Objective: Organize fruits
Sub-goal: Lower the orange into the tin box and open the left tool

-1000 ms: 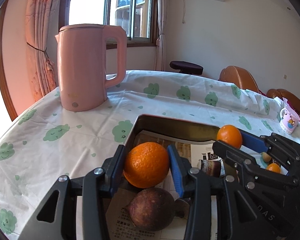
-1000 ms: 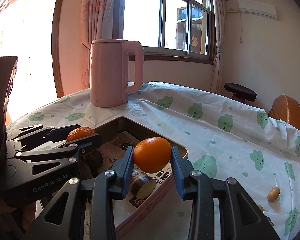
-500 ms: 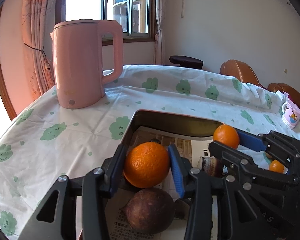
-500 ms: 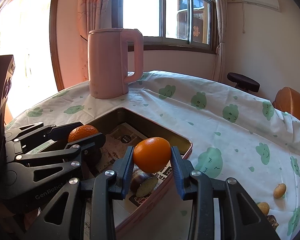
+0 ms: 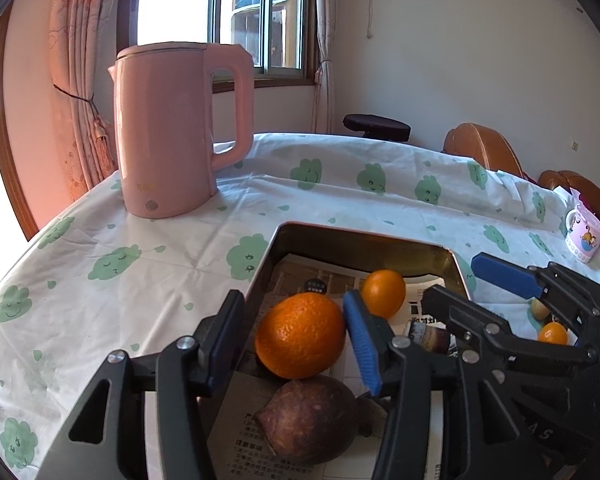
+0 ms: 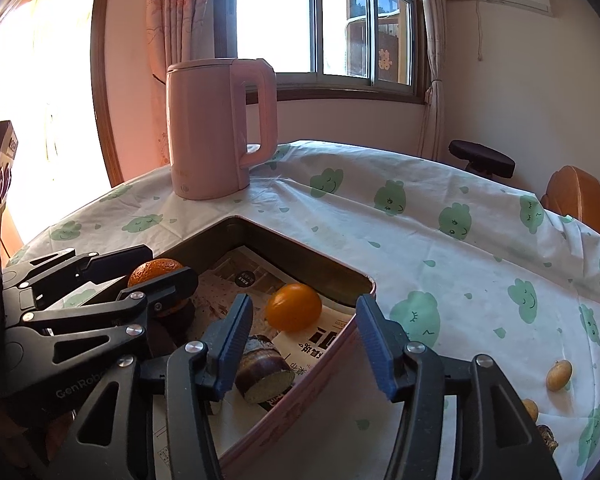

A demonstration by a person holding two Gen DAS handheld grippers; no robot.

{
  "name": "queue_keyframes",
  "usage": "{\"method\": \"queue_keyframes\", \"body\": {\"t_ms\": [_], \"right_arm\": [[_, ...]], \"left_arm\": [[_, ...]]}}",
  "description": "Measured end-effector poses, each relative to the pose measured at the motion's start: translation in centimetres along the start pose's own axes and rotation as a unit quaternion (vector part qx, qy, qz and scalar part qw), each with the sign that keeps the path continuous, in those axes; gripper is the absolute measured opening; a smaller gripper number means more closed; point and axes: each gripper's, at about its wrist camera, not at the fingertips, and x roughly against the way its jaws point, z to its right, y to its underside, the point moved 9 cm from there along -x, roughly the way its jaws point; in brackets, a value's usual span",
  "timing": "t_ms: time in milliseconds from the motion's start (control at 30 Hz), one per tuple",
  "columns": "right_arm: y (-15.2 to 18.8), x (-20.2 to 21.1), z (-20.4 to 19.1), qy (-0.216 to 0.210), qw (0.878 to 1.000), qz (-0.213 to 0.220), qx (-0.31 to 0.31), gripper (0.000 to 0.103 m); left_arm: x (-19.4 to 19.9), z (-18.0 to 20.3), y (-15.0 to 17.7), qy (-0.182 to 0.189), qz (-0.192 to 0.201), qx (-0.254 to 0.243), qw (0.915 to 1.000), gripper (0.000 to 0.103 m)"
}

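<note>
A paper-lined metal tray [image 5: 364,242] [image 6: 300,254] lies on the table. My left gripper [image 5: 290,330] is open, and a large orange [image 5: 300,336] [image 6: 154,272] sits between its fingers, touching the right pad, above a brown round fruit [image 5: 310,420]. My right gripper [image 6: 304,338] [image 5: 472,284] is open and empty. A smaller orange [image 6: 294,306] [image 5: 383,293] lies in the tray just beyond it, next to a cut dark piece [image 6: 264,374].
A pink kettle [image 5: 172,132] [image 6: 216,128] stands behind the tray. A pink mug [image 5: 584,234] stands at the far right. Small yellow-brown fruits [image 6: 559,375] and a small orange fruit [image 5: 553,334] lie on the cloud-print cloth right of the tray.
Both grippers have opened. The right one let go of its orange, which now lies in the tray. The left gripper's jaws have widened around the large orange.
</note>
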Motion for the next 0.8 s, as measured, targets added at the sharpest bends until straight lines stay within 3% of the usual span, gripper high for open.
{"method": "queue_keyframes", "body": {"t_ms": [100, 233, 800], "right_arm": [[0.0, 0.3, 0.2, 0.000, 1.000, 0.005, -0.004, 0.058], [-0.1, 0.7, 0.8, 0.008, 1.000, 0.015, -0.015, 0.069], [-0.1, 1.9, 1.7, 0.014, 0.999, 0.035, -0.038, 0.075]], "left_arm": [[0.2, -0.5, -0.1, -0.004, 0.003, 0.008, 1.0000, 0.069], [0.5, -0.7, -0.2, -0.002, 0.006, 0.013, 0.9999, 0.071], [1.1, 0.0, -0.1, -0.009, 0.008, 0.006, 0.9999, 0.077]]}}
